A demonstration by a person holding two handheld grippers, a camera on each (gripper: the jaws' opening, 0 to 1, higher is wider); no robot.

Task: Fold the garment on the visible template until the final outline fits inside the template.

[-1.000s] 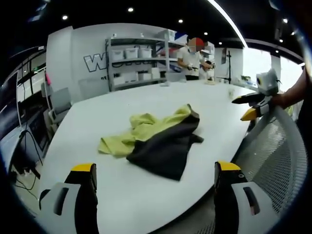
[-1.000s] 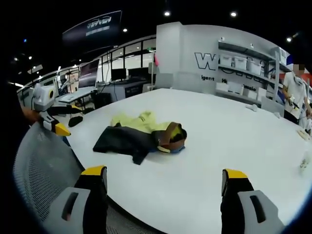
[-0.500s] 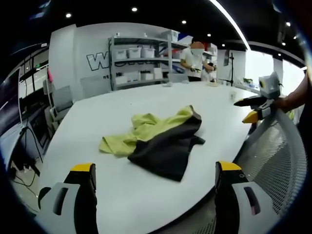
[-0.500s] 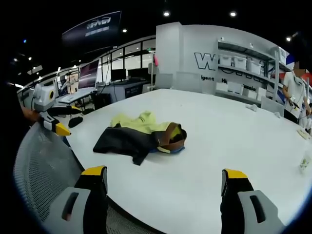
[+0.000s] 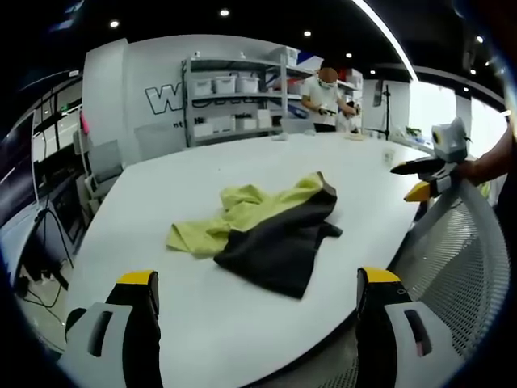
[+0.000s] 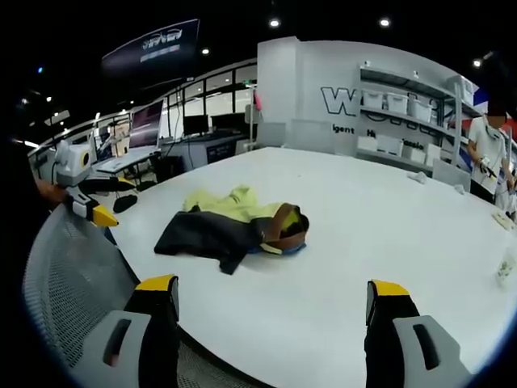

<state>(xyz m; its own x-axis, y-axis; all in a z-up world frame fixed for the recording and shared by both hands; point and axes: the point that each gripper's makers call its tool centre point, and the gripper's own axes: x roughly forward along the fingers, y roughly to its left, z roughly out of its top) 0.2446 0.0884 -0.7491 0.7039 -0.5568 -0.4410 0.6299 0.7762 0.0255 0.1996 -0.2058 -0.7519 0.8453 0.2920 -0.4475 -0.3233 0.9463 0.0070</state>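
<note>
Your left gripper (image 5: 254, 283) is held above the near edge of the white table (image 5: 202, 174), jaws spread wide with nothing between them. Your right gripper (image 6: 271, 291) is in the same condition — jaws well apart, empty, clear of the table surface.

The garment (image 5: 262, 230) lies crumpled on the table, near the edge closest to you and well apart from both grippers. In the left gripper view, its dark portion lies toward you and partly overlaps the yellow-green portion, which spreads behind and to the left. In the right gripper view, the garment (image 6: 230, 222) shows a brown-trimmed opening at its right end. No template outline can be made out on the table in either view.

A perforated grey chair back (image 5: 452, 250) stands just beside the table edge. In the left gripper view, your right gripper (image 5: 416, 179) appears above that chair back, held by a hand (image 5: 468, 166). A person (image 5: 325, 89) stands at the shelving (image 5: 230, 97) beyond the far side of the table.
</note>
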